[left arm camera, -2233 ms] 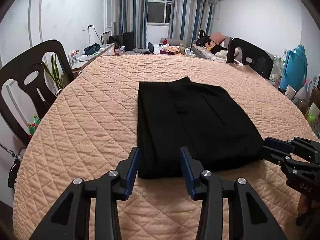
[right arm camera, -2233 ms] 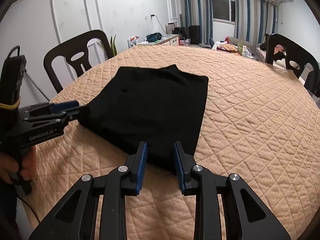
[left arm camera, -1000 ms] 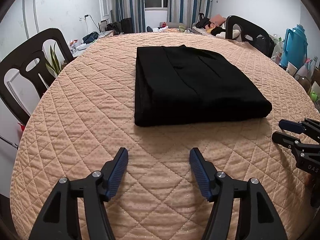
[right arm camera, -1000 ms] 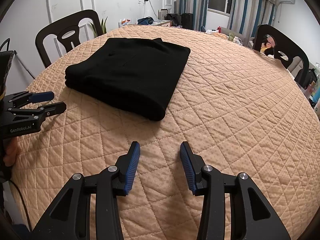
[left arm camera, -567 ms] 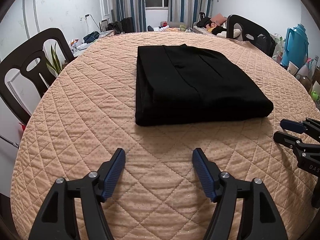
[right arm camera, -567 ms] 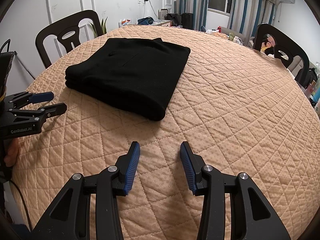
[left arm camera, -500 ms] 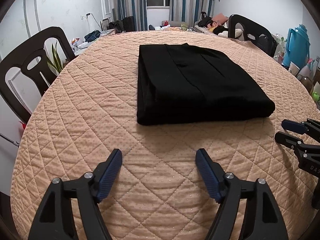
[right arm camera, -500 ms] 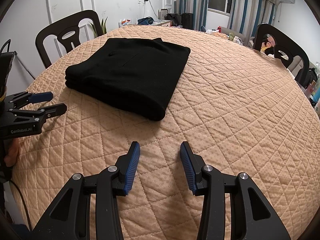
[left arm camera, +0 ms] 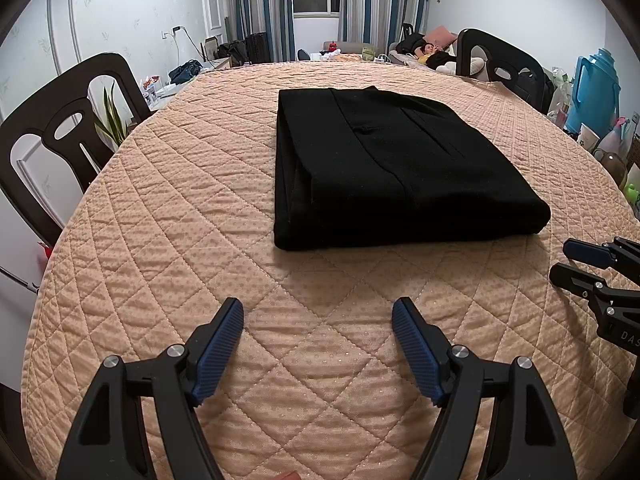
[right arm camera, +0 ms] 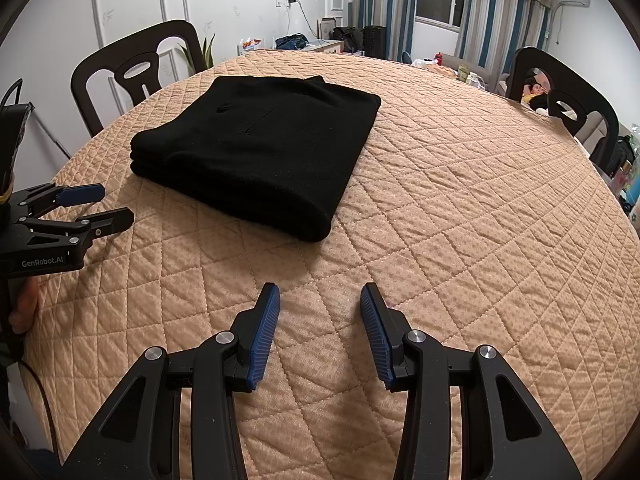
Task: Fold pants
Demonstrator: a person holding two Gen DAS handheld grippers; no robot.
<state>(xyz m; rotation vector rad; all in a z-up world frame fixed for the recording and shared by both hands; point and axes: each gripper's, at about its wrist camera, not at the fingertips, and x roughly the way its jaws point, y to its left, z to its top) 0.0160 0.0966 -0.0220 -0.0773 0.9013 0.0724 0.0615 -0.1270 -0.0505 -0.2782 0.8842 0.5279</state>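
The black pants (left arm camera: 392, 168) lie folded into a flat rectangular stack on the quilted peach table cover (left arm camera: 168, 208); they also show in the right wrist view (right arm camera: 260, 152). My left gripper (left arm camera: 318, 310) is open and empty, hovering over the cover short of the stack's near edge. My right gripper (right arm camera: 319, 294) is open and empty, off the stack's near right corner. Each gripper shows in the other's view, the right gripper (left arm camera: 576, 260) at the right edge and the left gripper (right arm camera: 108, 204) at the left edge.
Dark chairs stand around the table at left (left arm camera: 68, 128) and at the far right (right arm camera: 560, 100). A blue jug (left arm camera: 596, 88) and small items sit beside the table on the right. A person lies on a sofa (left arm camera: 432, 50) at the back.
Both grippers let go of the stack's near edge and drew back from it. The left gripper's jaws have kept opening wider. The pants lie still.
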